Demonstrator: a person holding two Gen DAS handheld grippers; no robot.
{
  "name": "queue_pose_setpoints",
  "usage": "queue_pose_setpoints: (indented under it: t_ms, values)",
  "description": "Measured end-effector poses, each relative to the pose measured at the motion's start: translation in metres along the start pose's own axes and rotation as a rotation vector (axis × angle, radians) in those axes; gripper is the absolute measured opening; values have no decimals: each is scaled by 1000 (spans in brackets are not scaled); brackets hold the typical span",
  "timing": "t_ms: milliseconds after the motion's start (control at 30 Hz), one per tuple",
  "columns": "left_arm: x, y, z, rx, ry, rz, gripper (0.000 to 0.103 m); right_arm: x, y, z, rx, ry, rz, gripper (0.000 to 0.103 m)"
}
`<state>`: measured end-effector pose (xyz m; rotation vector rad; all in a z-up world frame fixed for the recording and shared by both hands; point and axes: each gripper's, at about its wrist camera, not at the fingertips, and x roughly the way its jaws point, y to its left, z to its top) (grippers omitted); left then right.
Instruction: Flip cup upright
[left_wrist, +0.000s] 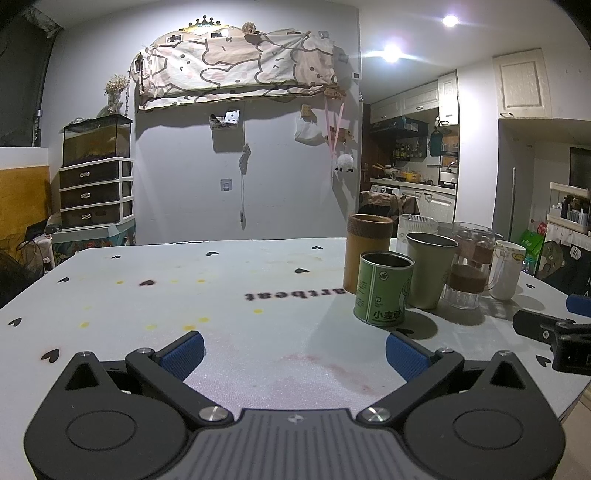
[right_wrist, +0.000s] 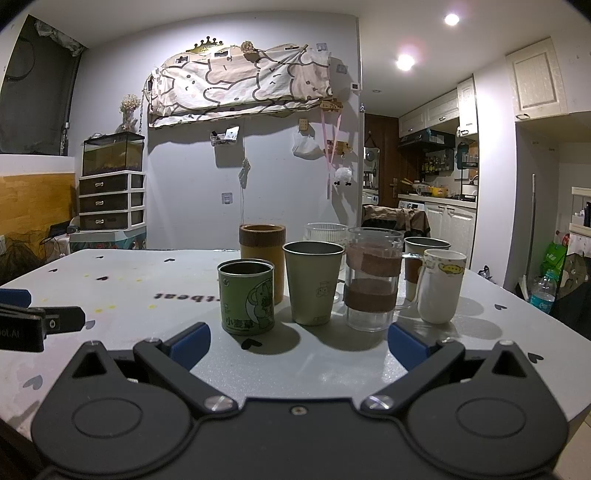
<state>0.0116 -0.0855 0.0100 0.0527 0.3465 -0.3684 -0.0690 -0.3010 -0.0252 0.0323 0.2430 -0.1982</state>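
Observation:
Several cups stand upright in a cluster on the white table (right_wrist: 147, 273): a green tin (right_wrist: 246, 297), a pale green metal cup (right_wrist: 313, 282), a bamboo tube (right_wrist: 262, 254), a glass mug with cork bands (right_wrist: 373, 278) and a white mug (right_wrist: 441, 286). The same cluster shows at the right in the left wrist view, with the green tin (left_wrist: 382, 290) nearest. My right gripper (right_wrist: 299, 345) is open and empty just in front of the cluster. My left gripper (left_wrist: 293, 350) is open and empty, left of the cups.
A ribbed clear cup (right_wrist: 325, 230) and a dark metal cup (right_wrist: 424, 245) stand behind the cluster. The right gripper's finger (left_wrist: 546, 325) shows at the right edge of the left wrist view. The table's right edge (right_wrist: 554, 325) drops to the floor.

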Motion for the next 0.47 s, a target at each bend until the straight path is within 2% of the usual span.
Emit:
queue_pose_setpoints:
  t_ms: [467]
  values:
    - [-1,0,-1,-1,5,1,103,0,-4,-1,4,-1,-5,103]
